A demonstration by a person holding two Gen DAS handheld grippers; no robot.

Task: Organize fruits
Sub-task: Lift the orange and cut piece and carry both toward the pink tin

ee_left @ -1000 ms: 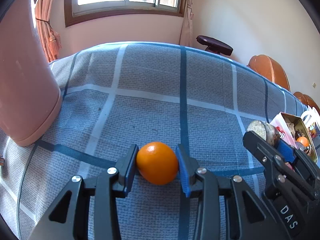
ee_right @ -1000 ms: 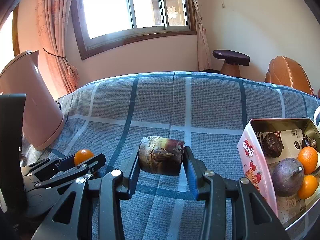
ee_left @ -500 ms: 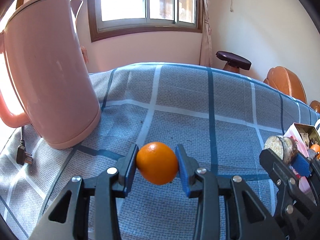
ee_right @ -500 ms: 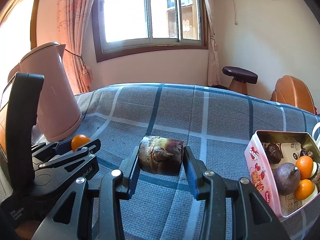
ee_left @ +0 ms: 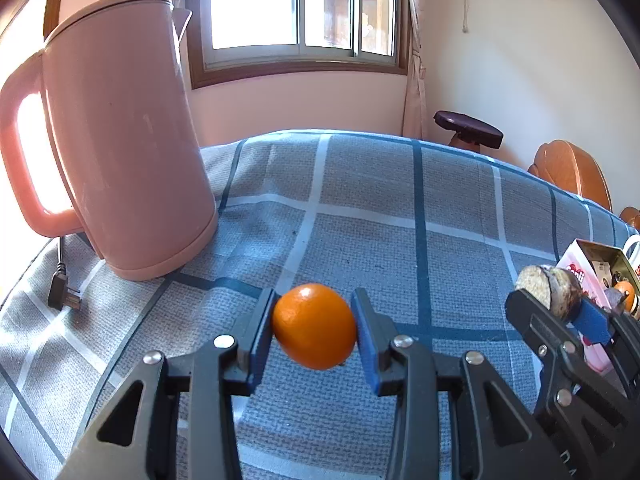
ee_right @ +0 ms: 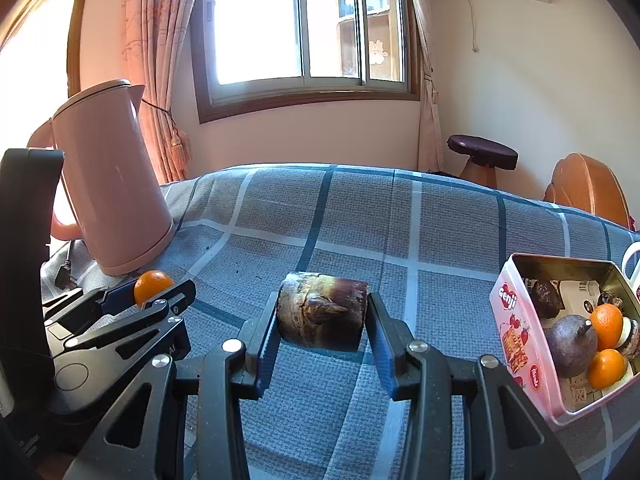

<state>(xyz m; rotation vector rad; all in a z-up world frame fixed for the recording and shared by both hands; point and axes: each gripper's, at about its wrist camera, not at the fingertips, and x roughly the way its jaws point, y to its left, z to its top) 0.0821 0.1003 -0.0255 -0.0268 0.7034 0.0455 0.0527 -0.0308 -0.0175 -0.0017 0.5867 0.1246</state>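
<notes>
Orange: light, firm, smooth skin, could slip. L gripper fingers pinch it at the widest part, held clear above the desk w/ blue check cloth. Brown cut stalk chunk: stiff, rough, prob heavier. R gripper fingers clamp its flat ends, also off the desk. Tin w/ fruit sits to the right.

Checked tablecloth: kettle, tin.
</notes>
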